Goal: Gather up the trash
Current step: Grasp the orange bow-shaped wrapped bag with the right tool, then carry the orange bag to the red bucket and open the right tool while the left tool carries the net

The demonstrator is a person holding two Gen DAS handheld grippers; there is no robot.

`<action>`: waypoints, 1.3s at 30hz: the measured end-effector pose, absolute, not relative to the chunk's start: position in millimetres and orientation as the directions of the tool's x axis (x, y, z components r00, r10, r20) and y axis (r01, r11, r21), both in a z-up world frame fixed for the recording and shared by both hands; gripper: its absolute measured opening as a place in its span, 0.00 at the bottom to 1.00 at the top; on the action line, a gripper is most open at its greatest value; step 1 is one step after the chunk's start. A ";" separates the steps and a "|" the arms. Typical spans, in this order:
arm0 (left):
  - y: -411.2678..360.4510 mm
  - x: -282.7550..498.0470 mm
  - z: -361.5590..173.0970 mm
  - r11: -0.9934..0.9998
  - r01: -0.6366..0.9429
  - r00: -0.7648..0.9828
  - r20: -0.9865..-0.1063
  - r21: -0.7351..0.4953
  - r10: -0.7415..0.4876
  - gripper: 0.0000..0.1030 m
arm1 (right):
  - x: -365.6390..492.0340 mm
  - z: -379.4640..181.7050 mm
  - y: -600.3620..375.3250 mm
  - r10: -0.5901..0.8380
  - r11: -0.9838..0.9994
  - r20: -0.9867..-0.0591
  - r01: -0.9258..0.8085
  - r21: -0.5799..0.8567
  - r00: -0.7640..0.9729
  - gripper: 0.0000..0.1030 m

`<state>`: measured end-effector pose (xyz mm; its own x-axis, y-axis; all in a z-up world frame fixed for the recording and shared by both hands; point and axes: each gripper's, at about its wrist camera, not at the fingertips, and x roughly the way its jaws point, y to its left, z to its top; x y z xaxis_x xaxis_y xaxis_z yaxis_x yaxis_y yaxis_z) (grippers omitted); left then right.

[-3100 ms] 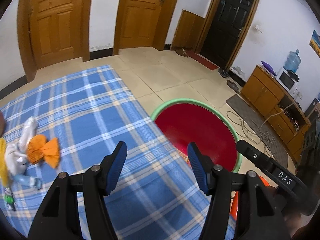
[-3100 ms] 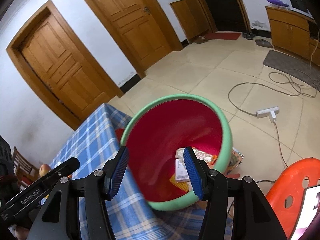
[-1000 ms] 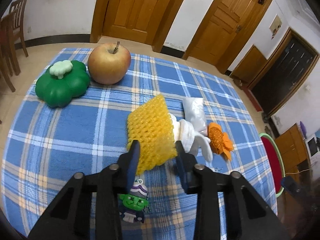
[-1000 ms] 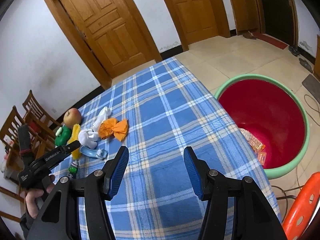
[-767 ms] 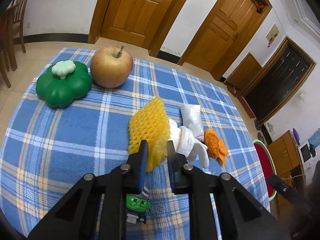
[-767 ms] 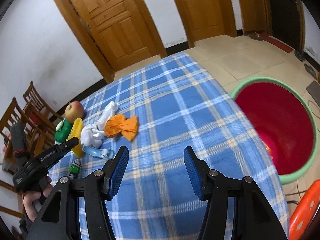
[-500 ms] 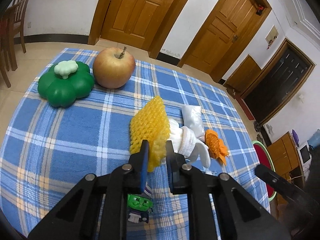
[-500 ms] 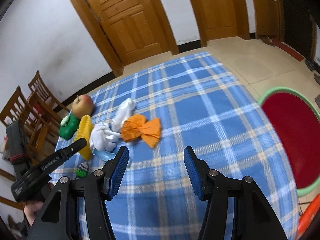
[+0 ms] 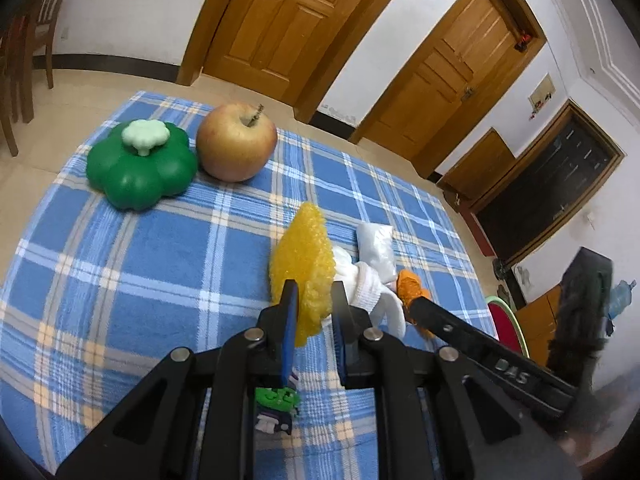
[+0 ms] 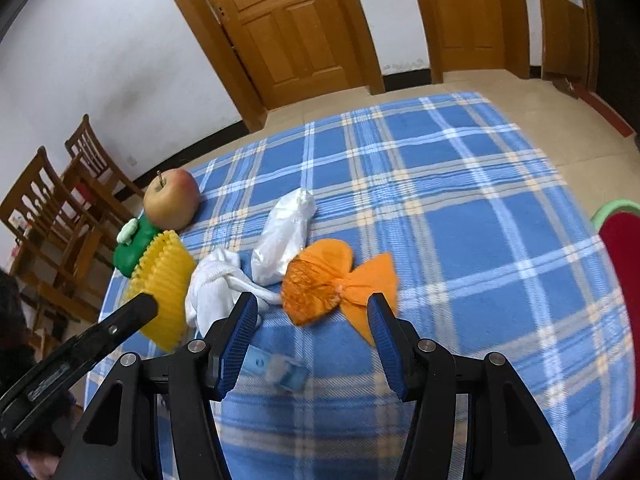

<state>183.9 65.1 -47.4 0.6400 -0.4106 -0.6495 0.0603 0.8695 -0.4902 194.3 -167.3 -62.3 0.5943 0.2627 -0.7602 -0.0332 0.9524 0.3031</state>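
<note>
My left gripper (image 9: 313, 312) is shut on the near edge of a yellow foam fruit net (image 9: 301, 264), which is lifted a little off the blue plaid tablecloth (image 9: 160, 248). The same yellow net (image 10: 162, 280) shows at the left of the right wrist view. My right gripper (image 10: 312, 320) is open just above an orange crumpled wrapper (image 10: 332, 276), not touching it. Beside the wrapper lie a white crumpled tissue (image 10: 218, 284) and a white plastic bag (image 10: 286, 232). A small light-blue wrapper (image 10: 276, 368) lies between the right fingers.
An apple (image 9: 237, 143) and a green pumpkin-shaped toy (image 9: 140, 166) stand at the far left of the table. A small green-and-purple figure (image 9: 277, 404) lies under the left gripper. The red bin with a green rim (image 10: 618, 232) stands off the table's right edge. Wooden chairs (image 10: 52, 200) are beyond the left edge.
The left jaws closed onto the yellow net and raised it slightly. The right gripper swung left from the red bin to above the orange wrapper, staying open.
</note>
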 end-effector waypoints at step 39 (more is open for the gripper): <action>25.6 122.6 13.7 0.848 0.202 0.660 -0.571 -0.490 -0.488 0.14 | 102.8 -14.2 -221.8 0.254 0.927 -0.656 0.014 0.375 0.711 0.15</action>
<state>122.6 25.6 13.7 0.6602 -0.4877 -0.5712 0.2022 0.8478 -0.4902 102.8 -221.8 -14.2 0.7107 0.2541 -0.6559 0.0142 0.9271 0.3745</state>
